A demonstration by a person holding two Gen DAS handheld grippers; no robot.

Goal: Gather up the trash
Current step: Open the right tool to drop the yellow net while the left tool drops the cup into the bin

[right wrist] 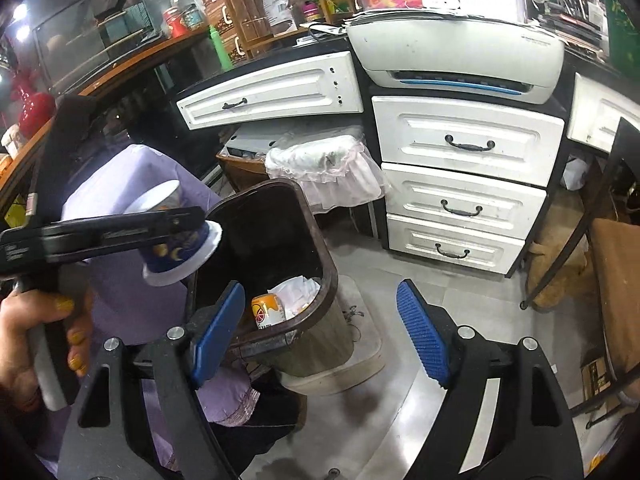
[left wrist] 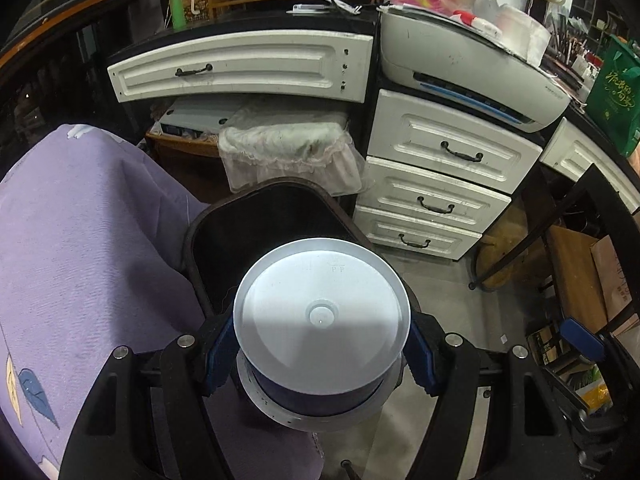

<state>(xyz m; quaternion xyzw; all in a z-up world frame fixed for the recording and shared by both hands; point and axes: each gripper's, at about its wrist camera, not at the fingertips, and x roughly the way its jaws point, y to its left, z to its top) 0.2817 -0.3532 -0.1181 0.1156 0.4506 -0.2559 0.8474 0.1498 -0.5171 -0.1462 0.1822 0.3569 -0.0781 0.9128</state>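
Note:
My left gripper (left wrist: 322,354) is shut on a blue paper cup with white rims (left wrist: 320,320), its white bottom facing the camera. It holds the cup just above the near rim of the dark brown trash bin (left wrist: 256,216). In the right wrist view the same cup (right wrist: 176,236) is clamped in the left gripper (right wrist: 120,228), tilted beside the bin's left rim (right wrist: 320,248). Inside the bin lie an orange can (right wrist: 267,310) and crumpled white paper (right wrist: 298,292). My right gripper (right wrist: 320,336) is open and empty, just in front of the bin.
A purple cloth-covered seat (left wrist: 80,248) stands left of the bin. White drawers (right wrist: 464,184) and a white printer (right wrist: 460,60) are behind on the right. A lace-covered box (right wrist: 324,168) sits under the desk. A black chair frame (right wrist: 580,208) is at far right on the grey floor.

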